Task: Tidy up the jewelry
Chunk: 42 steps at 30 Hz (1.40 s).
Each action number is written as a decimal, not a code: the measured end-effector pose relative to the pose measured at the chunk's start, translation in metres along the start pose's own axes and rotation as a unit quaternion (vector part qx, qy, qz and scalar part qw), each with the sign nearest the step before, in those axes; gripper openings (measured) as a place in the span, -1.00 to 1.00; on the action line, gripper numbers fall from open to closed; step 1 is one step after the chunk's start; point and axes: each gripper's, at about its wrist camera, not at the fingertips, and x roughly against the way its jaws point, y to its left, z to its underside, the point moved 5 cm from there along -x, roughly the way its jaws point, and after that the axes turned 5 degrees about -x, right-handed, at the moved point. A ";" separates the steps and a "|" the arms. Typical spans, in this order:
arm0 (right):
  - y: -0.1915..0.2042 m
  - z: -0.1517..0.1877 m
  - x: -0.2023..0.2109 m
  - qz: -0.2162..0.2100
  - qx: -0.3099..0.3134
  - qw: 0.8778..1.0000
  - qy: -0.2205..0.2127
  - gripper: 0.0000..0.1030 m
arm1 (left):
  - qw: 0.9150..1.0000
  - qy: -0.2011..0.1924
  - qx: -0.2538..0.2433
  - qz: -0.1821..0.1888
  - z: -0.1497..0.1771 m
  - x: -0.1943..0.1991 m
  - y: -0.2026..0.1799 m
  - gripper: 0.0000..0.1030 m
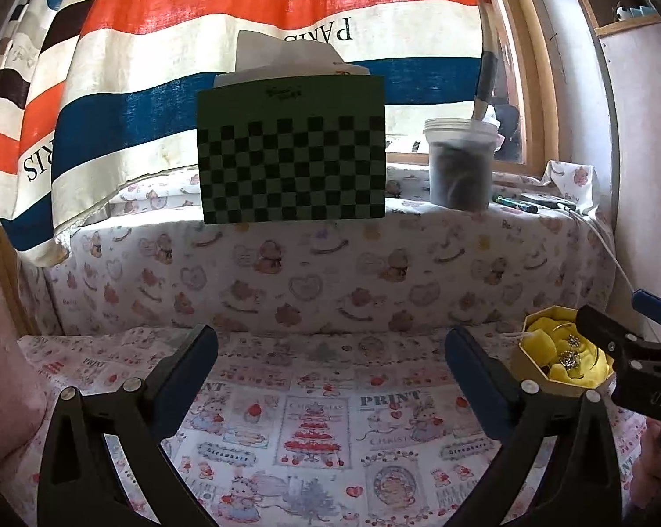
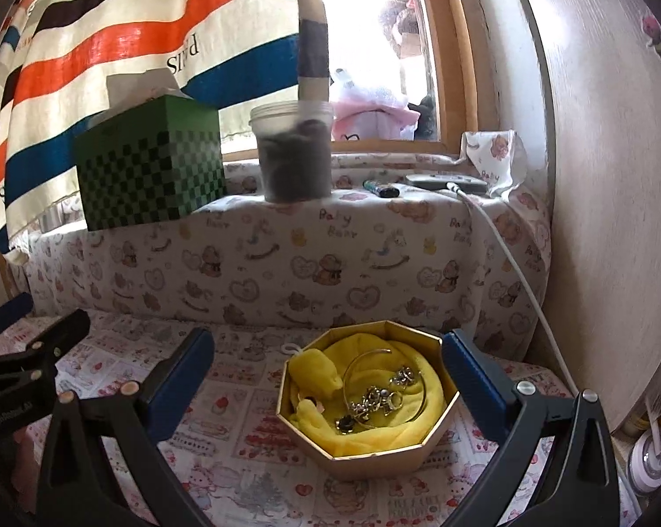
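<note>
Here the biggest thing is the printed cloth (image 2: pixel 251 399) over the flat top, soft and maybe slippery. On it sits the gold box (image 2: pixel 365 452), with eight sides and no lid. A bump from a claw could push the box along the cloth or tip it.

Inside the box lies a yellow cloth (image 2: pixel 374 439), all bunched up. It is squashy, so things on it can sink or roll into a fold.

The right claw (image 2: pixel 328 377) is wide open and holds nothing. Its fingers stand one on each side of the box. The left claw (image 1: pixel 330 366) is wide open too, holding nothing, over bare cloth, with the box off to its right.

The thin gold bangle (image 2: pixel 374 369) could catch on a finger and pull the rest out.

The small shiny pieces (image 2: pixel 378 399) lie in a tangle. A claw might grab two at once, or drop one.
</note>
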 end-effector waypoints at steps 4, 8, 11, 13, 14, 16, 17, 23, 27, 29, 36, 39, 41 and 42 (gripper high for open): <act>0.005 -0.001 0.008 0.004 0.015 1.000 -0.021 1.00 | 1.000 0.000 0.006 -0.002 0.000 0.000 0.003 0.99; 0.002 -0.002 0.008 0.006 0.007 1.000 -0.019 1.00 | 1.000 -0.002 0.003 -0.002 0.000 0.000 0.003 0.99; 0.002 -0.002 0.009 0.007 0.007 1.000 -0.022 1.00 | 1.000 -0.001 0.004 0.000 0.000 0.001 0.003 0.99; 0.003 -0.002 0.011 0.007 0.011 1.000 -0.028 1.00 | 1.000 -0.001 0.002 0.002 0.000 0.000 0.002 0.99; 0.005 -0.002 0.012 0.004 0.013 1.000 -0.028 1.00 | 1.000 -0.001 0.001 0.004 0.000 0.000 0.001 0.99; 0.006 -0.002 0.011 0.004 0.015 1.000 -0.026 1.00 | 1.000 -0.001 -0.002 0.008 0.000 0.000 0.000 0.99; 0.005 -0.002 0.011 0.003 0.014 1.000 -0.024 1.00 | 1.000 -0.001 -0.002 0.008 0.000 0.000 -0.001 0.99; 0.002 -0.002 0.010 0.003 0.005 1.000 -0.022 1.00 | 1.000 -0.001 0.001 0.003 0.001 0.002 0.002 0.99; 0.000 -0.001 0.008 0.005 -0.002 1.000 -0.017 1.00 | 1.000 0.002 0.005 -0.003 0.001 0.000 0.007 0.99; -0.001 -0.001 0.008 0.006 -0.004 1.000 -0.015 1.00 | 1.000 0.004 0.007 -0.007 0.001 -0.002 0.008 0.99; -0.001 -0.001 0.006 0.005 -0.003 1.000 -0.015 1.00 | 1.000 0.002 0.003 -0.007 0.001 -0.001 0.008 0.99; -0.001 -0.001 0.006 0.005 -0.006 1.000 -0.012 1.00 | 1.000 0.003 0.004 -0.007 0.001 -0.002 0.009 0.99; -0.002 -0.001 0.006 0.006 -0.008 1.000 -0.011 1.00 | 1.000 0.003 0.004 -0.006 0.002 -0.002 0.008 0.99; -0.002 -0.001 0.006 0.006 -0.009 1.000 -0.010 1.00 | 1.000 0.004 0.004 -0.007 0.002 -0.002 0.008 0.99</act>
